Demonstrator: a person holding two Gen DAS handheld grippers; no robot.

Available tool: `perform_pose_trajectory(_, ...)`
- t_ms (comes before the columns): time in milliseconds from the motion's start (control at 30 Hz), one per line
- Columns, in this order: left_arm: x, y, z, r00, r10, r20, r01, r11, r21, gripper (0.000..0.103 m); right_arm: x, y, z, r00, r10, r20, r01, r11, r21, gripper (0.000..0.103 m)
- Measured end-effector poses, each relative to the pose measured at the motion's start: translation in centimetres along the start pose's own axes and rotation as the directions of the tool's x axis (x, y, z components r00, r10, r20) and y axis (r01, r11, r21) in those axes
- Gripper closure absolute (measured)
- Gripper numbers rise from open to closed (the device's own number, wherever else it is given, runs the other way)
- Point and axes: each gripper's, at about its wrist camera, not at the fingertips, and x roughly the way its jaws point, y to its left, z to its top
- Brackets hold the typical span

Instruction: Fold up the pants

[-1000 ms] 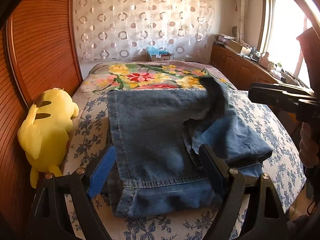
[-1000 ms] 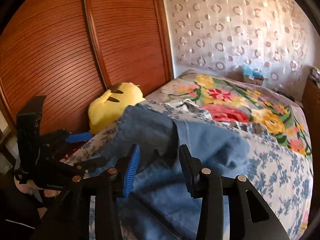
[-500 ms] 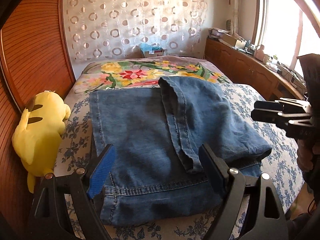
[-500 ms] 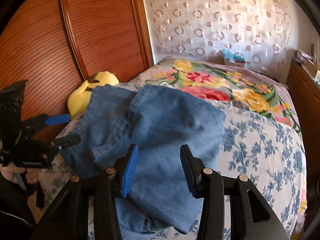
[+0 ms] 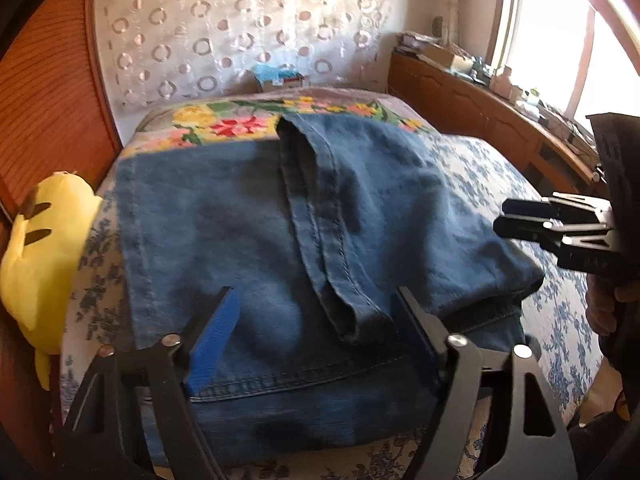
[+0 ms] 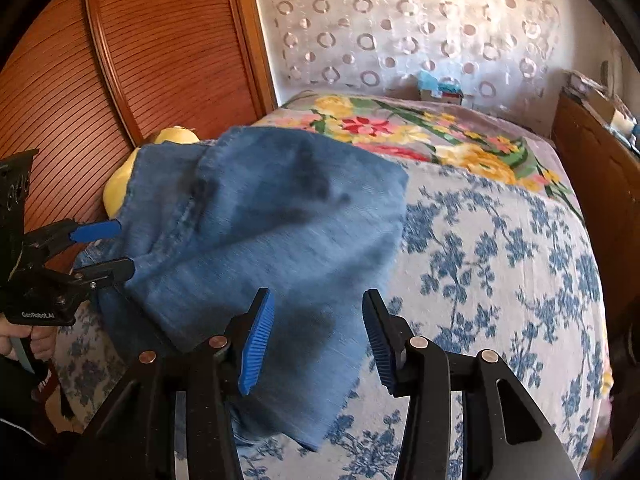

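With both the left gripper (image 5: pixel 316 338) and right gripper (image 6: pixel 318 344) hovering released, the jeans (image 5: pixel 280 240) are lying part-folded on the bed (image 6: pixel 500 248), probably awaiting regrasping at the near hem for another fold.

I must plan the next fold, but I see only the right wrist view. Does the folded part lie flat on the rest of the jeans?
Observer: Mostly. In the left wrist view the folded leg covers the right half of the jeans, and its seamed edge runs down the middle.
Operator: Does the yellow toy touch the jeans?
Observer: No. The plush toy lies beside their left edge, and a strip of flowered sheet shows between them.
Operator: Where is the left gripper?
Observer: The left gripper is open over the near hem, and its fingers pinch nothing.
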Motion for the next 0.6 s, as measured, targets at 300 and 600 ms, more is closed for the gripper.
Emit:
perform_pose_trajectory(300,1.0,-1.4,-0.7,0.997,-0.066,-0.033,0.066,0.998,-0.003,0.065,0.6,-0.5,0.1,1.0,0.004,-0.011,-0.004,0.998,0.057,0.055)
perform_pose_trajectory(600,-1.6,-2.2,-0.4,0.995,-0.093,0.025,0.092,0.996,0.012,0.097,0.1,-1.5,-1.0,1.0,0.007,0.001,-0.007,0.994,0.107,0.055)
